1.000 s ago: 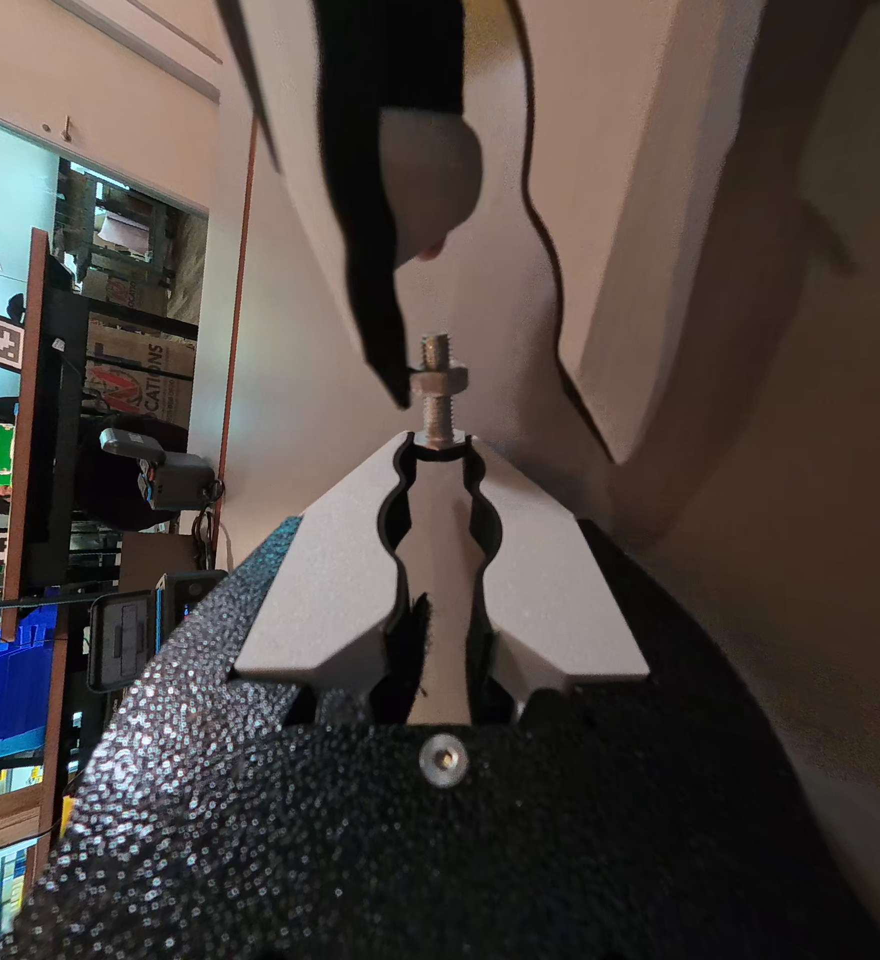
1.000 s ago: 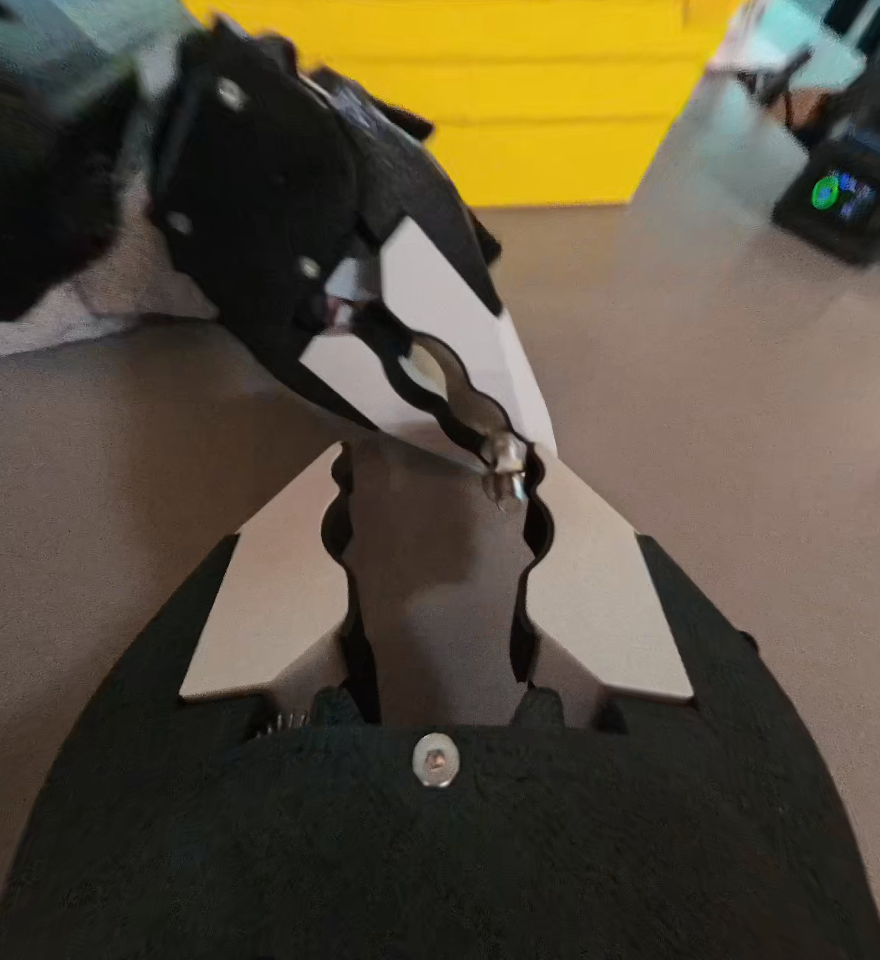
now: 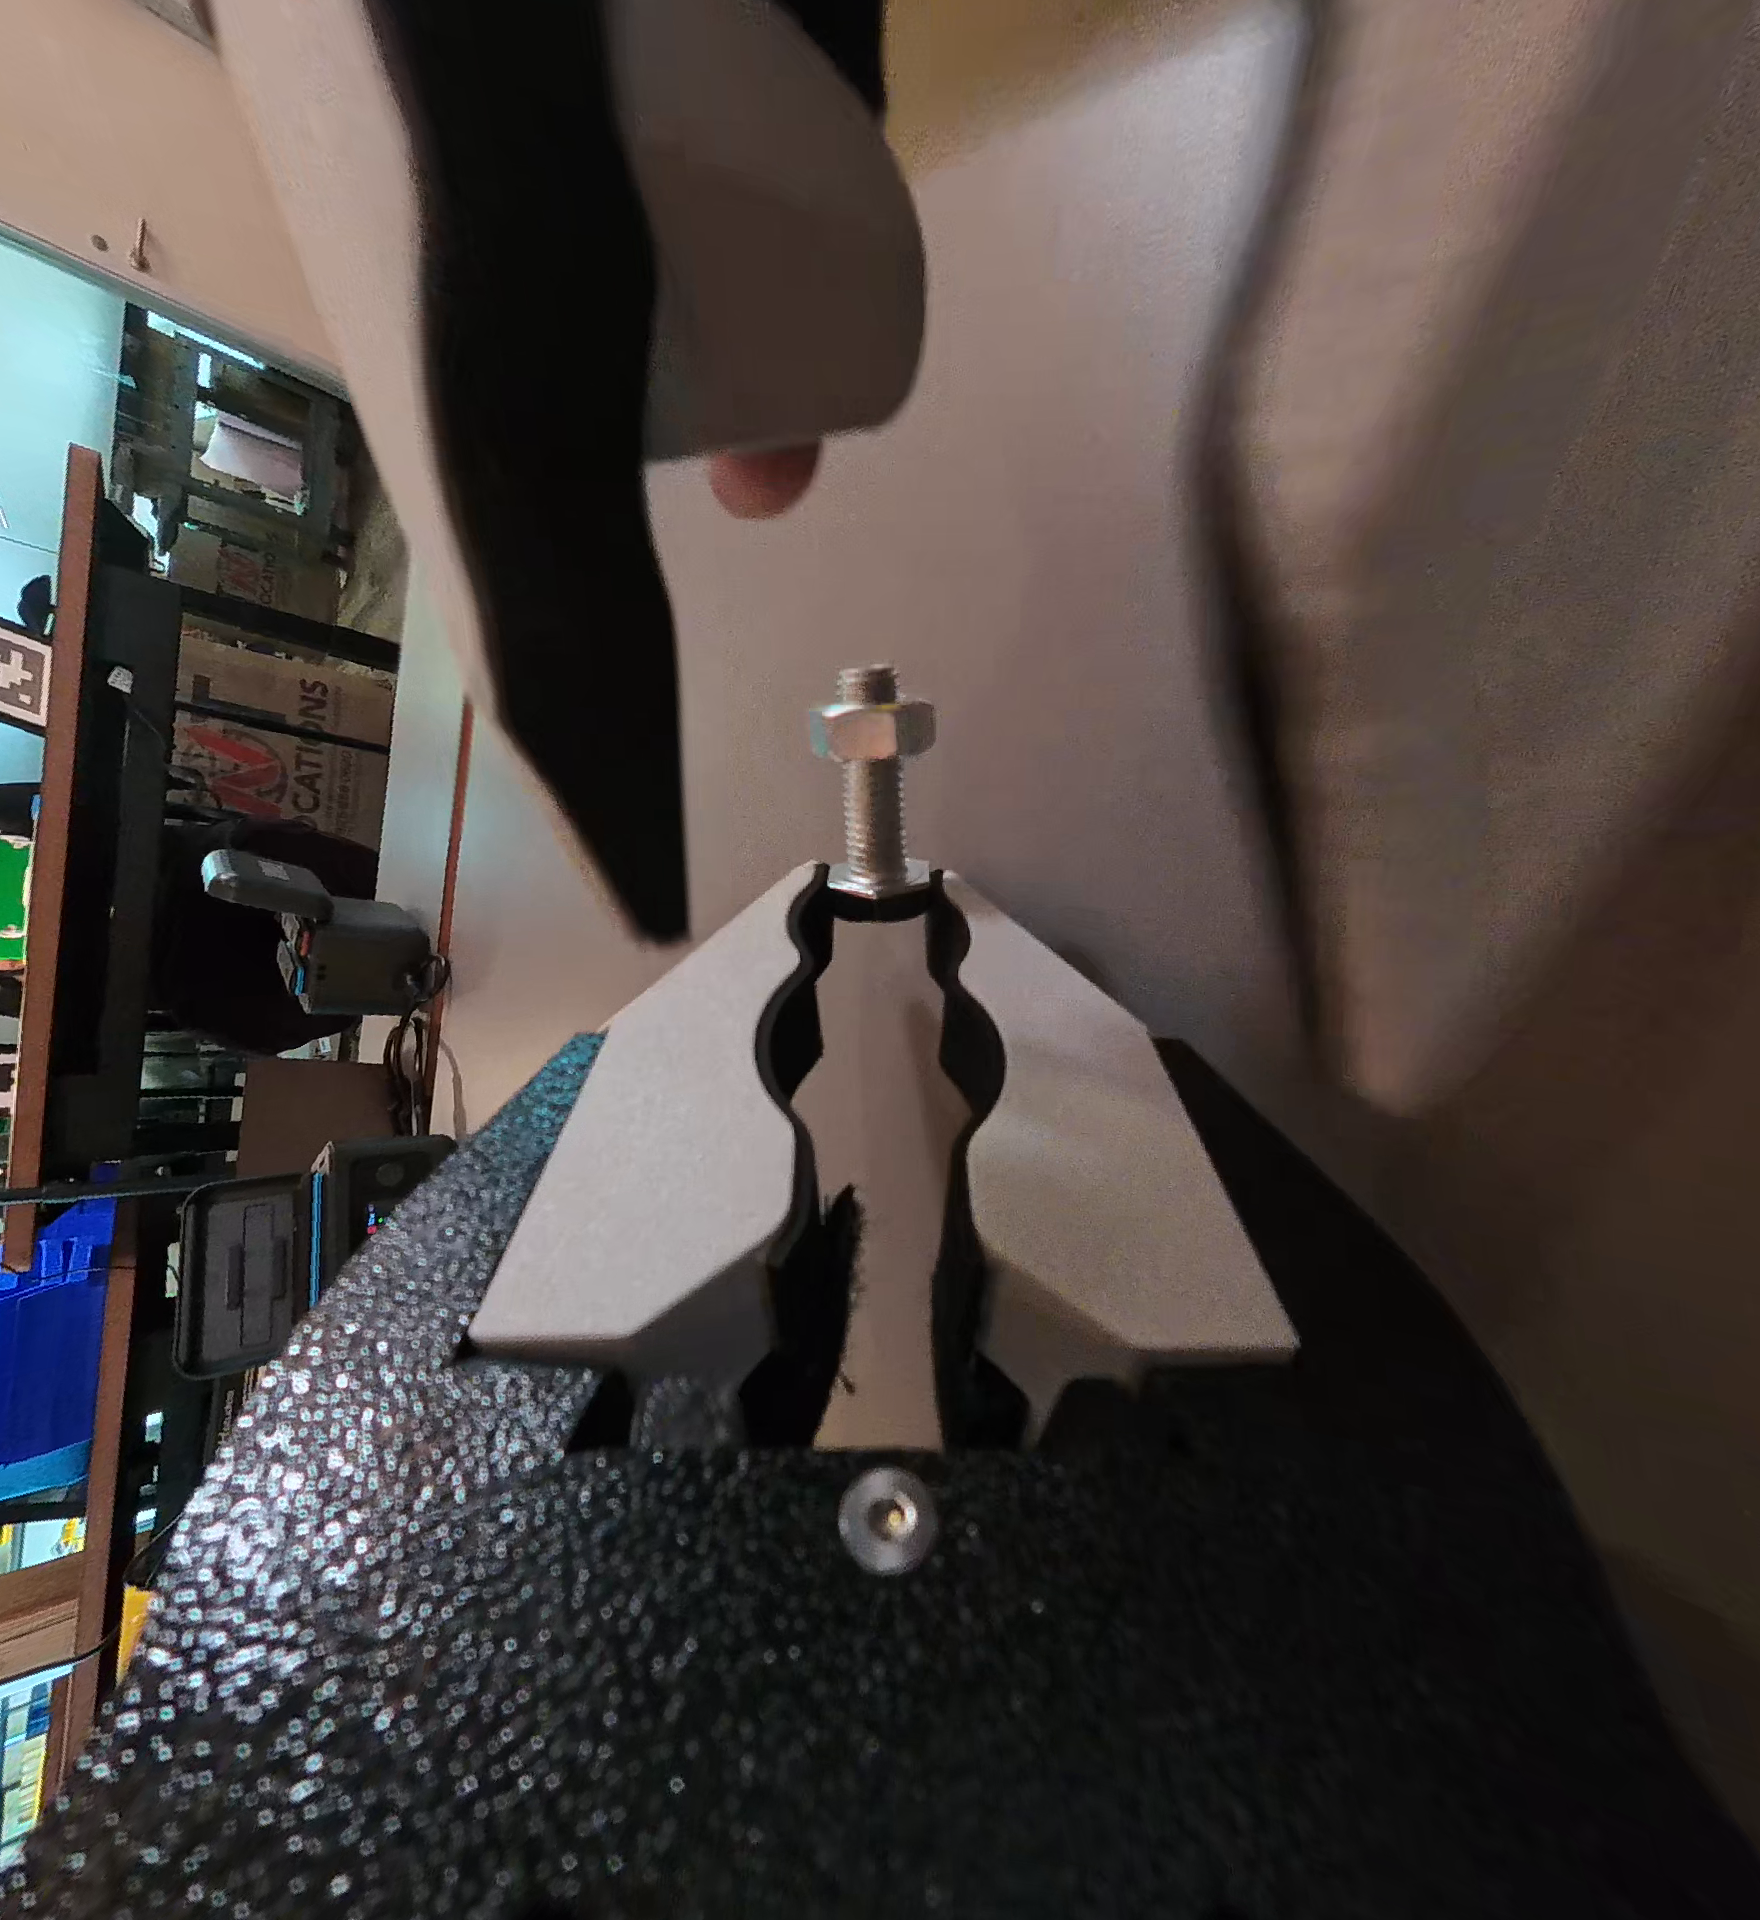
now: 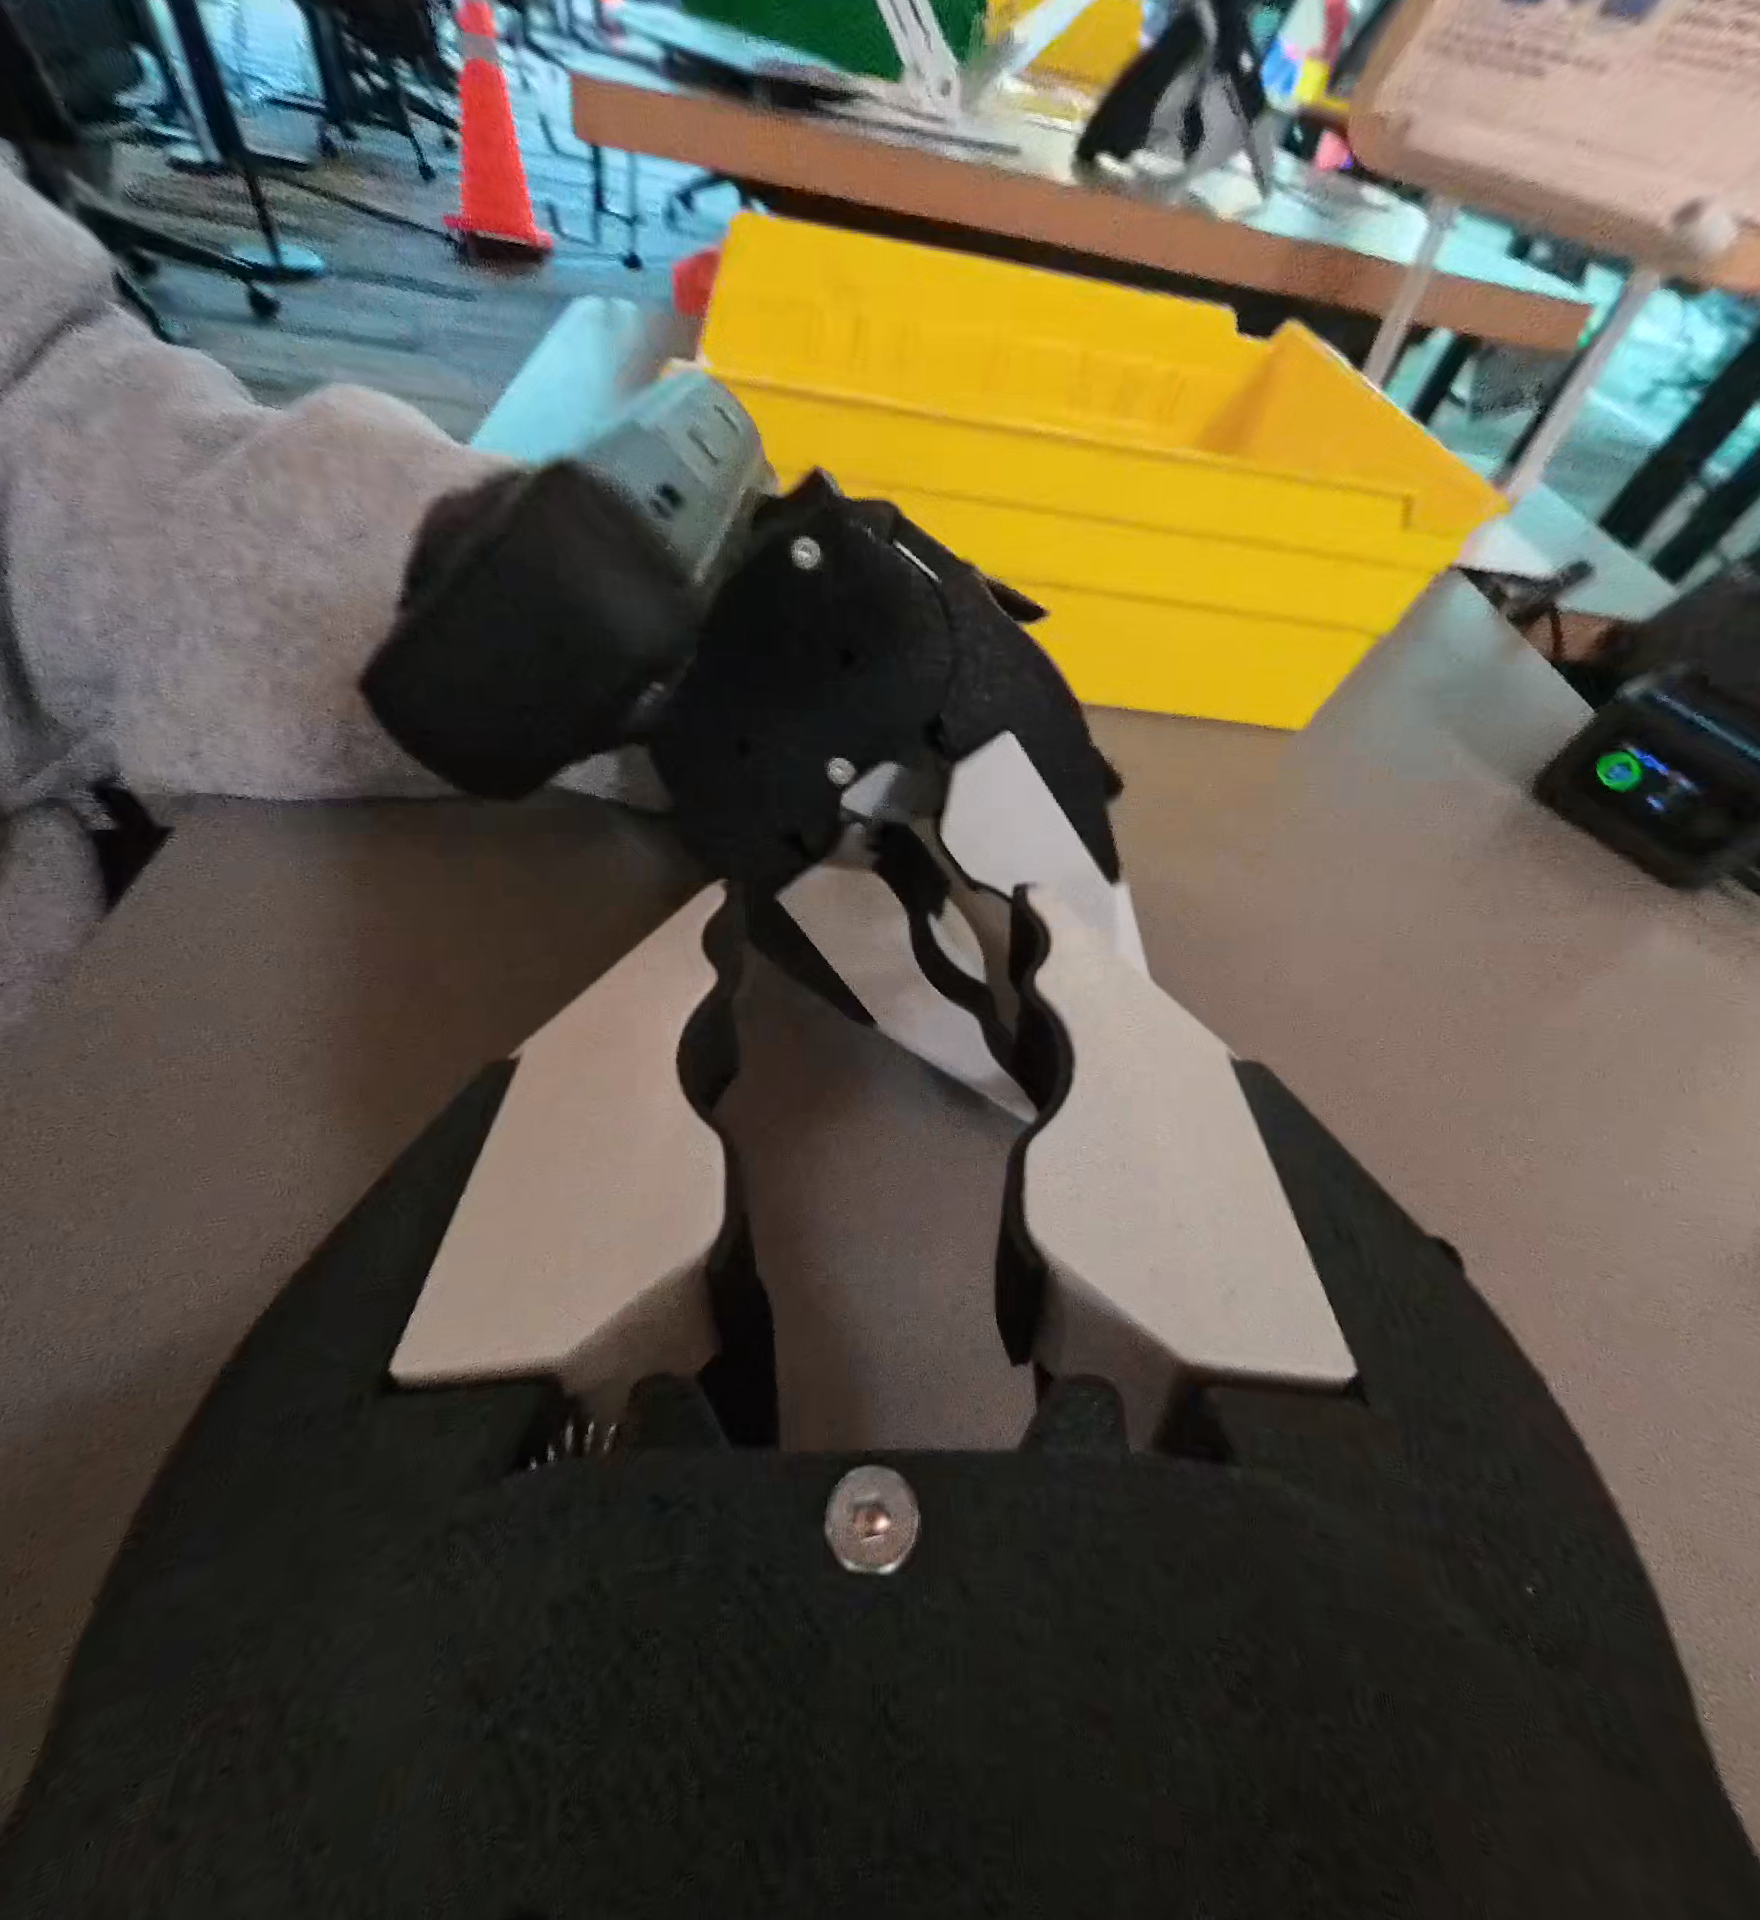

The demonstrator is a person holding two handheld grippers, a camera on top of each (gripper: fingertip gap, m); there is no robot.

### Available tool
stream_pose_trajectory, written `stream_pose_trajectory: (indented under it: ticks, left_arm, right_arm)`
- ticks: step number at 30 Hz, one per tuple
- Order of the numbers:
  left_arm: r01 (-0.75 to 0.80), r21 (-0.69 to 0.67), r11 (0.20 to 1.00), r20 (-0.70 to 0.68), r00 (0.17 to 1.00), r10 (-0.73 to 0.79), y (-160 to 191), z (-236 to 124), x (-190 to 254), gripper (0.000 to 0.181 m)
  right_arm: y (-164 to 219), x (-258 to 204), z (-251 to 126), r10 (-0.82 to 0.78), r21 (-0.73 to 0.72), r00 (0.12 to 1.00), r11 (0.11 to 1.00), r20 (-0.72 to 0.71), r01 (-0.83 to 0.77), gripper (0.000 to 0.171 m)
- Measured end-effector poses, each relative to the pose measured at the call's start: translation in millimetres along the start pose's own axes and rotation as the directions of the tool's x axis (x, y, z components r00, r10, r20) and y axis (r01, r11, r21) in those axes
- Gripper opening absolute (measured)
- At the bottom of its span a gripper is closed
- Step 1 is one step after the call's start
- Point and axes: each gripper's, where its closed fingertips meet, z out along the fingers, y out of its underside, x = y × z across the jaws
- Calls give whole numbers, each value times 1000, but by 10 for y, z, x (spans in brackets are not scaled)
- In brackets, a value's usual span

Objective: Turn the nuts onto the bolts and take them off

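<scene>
silver bolt [image 3: 868, 821] and nut [image 3: 871, 729]; grey-white fingers [image 3: 689, 1122] edged in black; yellow bin [image 4: 1073, 457]; orange cone [image 4: 494, 145] were shown.

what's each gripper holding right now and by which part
The left gripper holds the bolt by its hex head, shank pointing away, with the nut near the threaded tip. The right gripper holds nothing; its jaws stand open.

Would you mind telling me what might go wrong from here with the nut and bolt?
The left hand-held gripper pinches only the bolt head at its fingertips, so turning force could tip it or slip it free. The nut sits near the thread's end; the open right hand-held gripper may drop it.
</scene>
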Motion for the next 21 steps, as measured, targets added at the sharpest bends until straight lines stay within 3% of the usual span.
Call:
stream_pose_trajectory:
  ticks: [3, 6, 8, 10, 11, 12, 13, 16, 19, 21]
  left_arm:
    - [1, 0, 1000, 0, 1000, -1, 0, 1, 0, 16]
    - [1, -1, 1000, 0, 1000, -1, 1, 2, -1, 16]
    - [2, -1, 1000, -1, 1000, -2, 2, 3, -1, 16]
    - [2, 1, 1000, -2, 1000, -2, 4, 3, -1, 16]
    - [4, 2, 1000, -1, 1000, -4, 2, 4, -2, 16]
    - [6, 1, 1000, -3, 1000, -6, 1, 4, -1, 16]
    - [4, 1, 1000, -2, 1000, -4, 1, 5, -1, 16]
    - [5, 0, 1000, -1, 1000, -5, 1, 6, -2, 16]
    - [-1, -2, 1000, 1, 1000, 1, 0, 6, -1, 16]
    - [-2, -3, 1000, 1, 1000, 2, -1, 8, -1, 16]
  right_arm:
    - [430, 330, -116, 105, -207, 984, 969, -142, -134, 58]
    - [758, 370, -164, 181, -332, 968, 915, -171, -230, 62]
    - [692, 274, -73, 202, -308, 972, 923, -119, -229, 63]
    - [460, 205, 10, 115, -212, 990, 969, -78, -129, 69]
    - [279, 74, 23, 48, -133, 999, 990, -7, -48, 57]
    - [105, -17, 15, 10, -41, 1000, 999, 26, -9, 56]
    - [38, 24, -12, 9, -12, 1000, 1000, -5, -9, 53]
    - [405, 322, -141, 138, -202, 981, 966, -137, -164, 62]
    - [713, 336, -194, 245, -309, 958, 909, -150, -281, 64]
    - [690, 276, -123, 246, -312, 962, 911, -118, -271, 64]
